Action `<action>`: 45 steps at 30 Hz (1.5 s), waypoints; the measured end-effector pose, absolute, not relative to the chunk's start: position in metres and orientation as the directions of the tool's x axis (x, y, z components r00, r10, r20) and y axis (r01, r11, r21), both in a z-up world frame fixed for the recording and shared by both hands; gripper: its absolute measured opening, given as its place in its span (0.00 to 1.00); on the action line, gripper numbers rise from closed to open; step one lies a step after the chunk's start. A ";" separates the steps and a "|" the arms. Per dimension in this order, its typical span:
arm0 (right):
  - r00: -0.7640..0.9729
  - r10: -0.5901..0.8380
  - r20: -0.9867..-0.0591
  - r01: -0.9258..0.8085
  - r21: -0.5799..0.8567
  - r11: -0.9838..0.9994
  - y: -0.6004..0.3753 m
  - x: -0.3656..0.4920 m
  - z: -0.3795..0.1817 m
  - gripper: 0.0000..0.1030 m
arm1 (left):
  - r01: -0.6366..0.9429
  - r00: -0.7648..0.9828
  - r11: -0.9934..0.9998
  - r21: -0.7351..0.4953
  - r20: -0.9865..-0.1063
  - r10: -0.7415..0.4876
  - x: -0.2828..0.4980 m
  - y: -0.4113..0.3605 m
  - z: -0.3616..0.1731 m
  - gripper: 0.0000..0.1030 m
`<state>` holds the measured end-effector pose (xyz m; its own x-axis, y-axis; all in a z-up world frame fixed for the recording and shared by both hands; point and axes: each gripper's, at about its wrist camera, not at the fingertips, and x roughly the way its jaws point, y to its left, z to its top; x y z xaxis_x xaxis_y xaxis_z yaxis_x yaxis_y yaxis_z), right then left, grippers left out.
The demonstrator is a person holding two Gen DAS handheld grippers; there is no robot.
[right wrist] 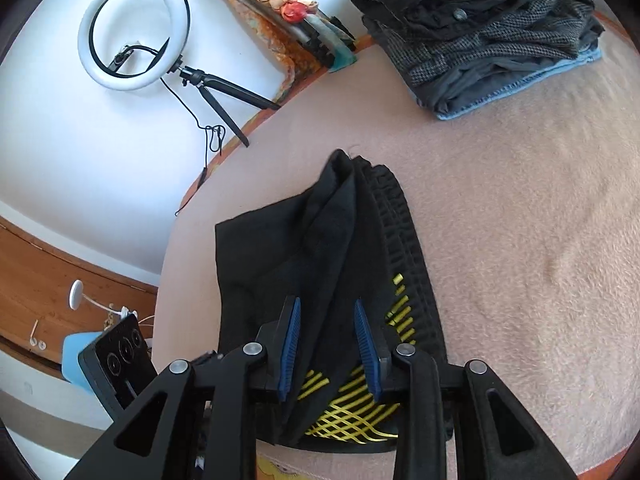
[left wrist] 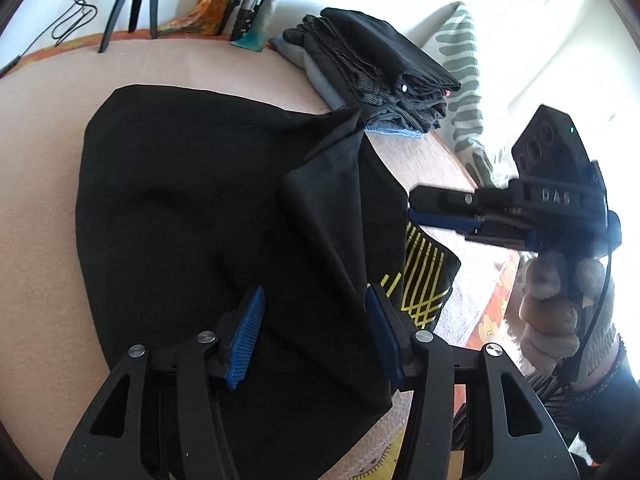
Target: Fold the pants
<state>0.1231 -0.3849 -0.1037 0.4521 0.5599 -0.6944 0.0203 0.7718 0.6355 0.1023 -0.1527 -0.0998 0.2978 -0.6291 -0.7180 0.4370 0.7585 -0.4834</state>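
Note:
Black pants [left wrist: 180, 200] with a yellow line print [left wrist: 424, 276] lie partly folded on a pink blanket [left wrist: 36, 160]. A raised fold of black cloth runs between the blue pads [left wrist: 244, 336] of my left gripper [left wrist: 314, 336], which is open just above it. In the left wrist view my right gripper [left wrist: 414, 206] comes in from the right over the pants' edge, held by a gloved hand [left wrist: 552, 304]. In its own view the right gripper [right wrist: 329, 348] is open over the pants [right wrist: 280, 260], a ridge of cloth lying between its pads [right wrist: 290, 348] near the yellow print [right wrist: 352, 416].
A stack of folded dark clothes [left wrist: 380, 76] [right wrist: 480, 32] sits at the back of the blanket. A green-patterned pillow [left wrist: 464, 60] lies beyond it. A ring light on a tripod [right wrist: 134, 30] stands by the white wall. The blanket's edge [right wrist: 168, 264] drops off left of the pants.

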 end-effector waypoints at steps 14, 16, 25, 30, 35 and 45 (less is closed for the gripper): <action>0.409 0.748 -0.523 -0.082 0.795 0.601 -0.330 0.165 -0.106 0.32 | 0.419 0.337 0.777 -0.471 -0.714 -0.614 0.098 -0.132 -0.092 0.50; 0.407 0.758 -0.509 -0.125 0.791 0.599 -0.321 0.166 -0.097 0.34 | 0.416 0.342 0.778 -0.471 -0.712 -0.614 0.097 -0.127 -0.091 0.50; 0.480 0.624 -0.617 0.013 0.716 0.698 -0.360 0.153 -0.111 0.34 | 0.414 0.353 0.773 -0.481 -0.698 -0.623 0.094 -0.116 -0.087 0.50; 0.493 0.572 -0.656 0.058 0.681 0.730 -0.380 0.141 -0.116 0.34 | 0.469 0.347 0.738 -0.486 -0.667 -0.660 0.087 -0.127 -0.074 0.50; 0.441 0.537 -0.719 0.078 0.627 0.775 -0.379 0.125 -0.115 0.36 | 0.553 0.339 0.723 -0.414 -0.681 -0.649 0.079 -0.154 -0.066 0.50; 0.435 0.571 -0.696 -0.072 0.606 0.792 -0.343 0.151 -0.099 0.00 | 0.589 0.376 0.729 -0.349 -0.679 -0.630 0.072 -0.158 -0.057 0.50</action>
<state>0.1511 -0.3433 -0.0987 0.4349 0.5713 -0.6960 -0.0716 0.7924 0.6058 0.0725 -0.1580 -0.0572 0.3764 -0.6300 -0.6793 0.5891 0.7286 -0.3493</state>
